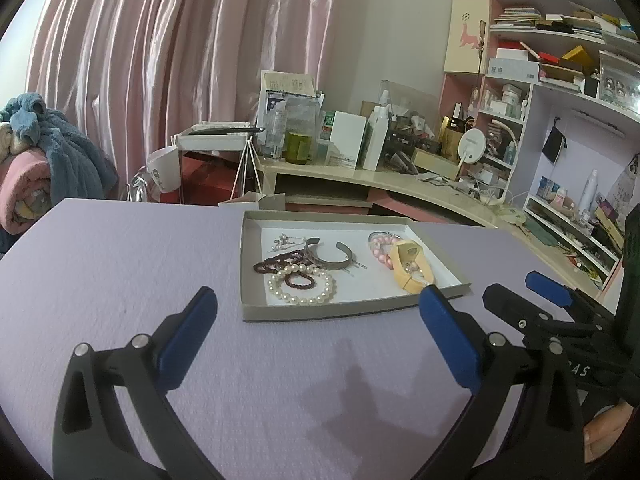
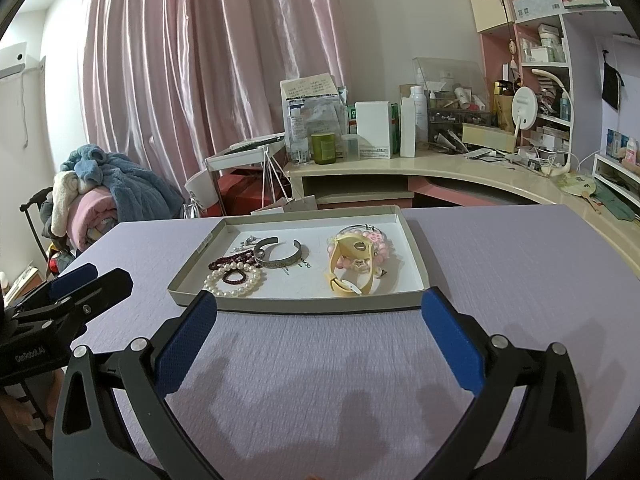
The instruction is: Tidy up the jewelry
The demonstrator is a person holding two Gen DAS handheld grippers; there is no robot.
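Note:
A shallow grey cardboard tray [image 1: 340, 311] [image 2: 296, 304] lies on the lilac table and holds jewelry. Inside are a white pearl bracelet [image 1: 304, 288] [image 2: 234, 280], dark red bead bracelets [image 1: 276, 262] [image 2: 236, 260], a silver cuff [image 1: 330, 256] [image 2: 278, 254], small earrings [image 1: 284, 240] [image 2: 246, 243], a pink bead bracelet [image 1: 380, 246] [image 2: 378, 246] and a yellow watch [image 1: 410, 266] [image 2: 354, 264]. My left gripper [image 1: 316, 338] hovers open just in front of the tray, empty. My right gripper [image 2: 318, 340] is open too, empty, at the tray's near edge.
The other gripper shows at the right edge of the left wrist view [image 1: 548, 300] and at the left edge of the right wrist view [image 2: 80, 288]. Behind the table stand a cluttered desk [image 2: 440, 168], shelves [image 1: 560, 80], pink curtains [image 2: 200, 80] and piled blankets [image 2: 104, 192].

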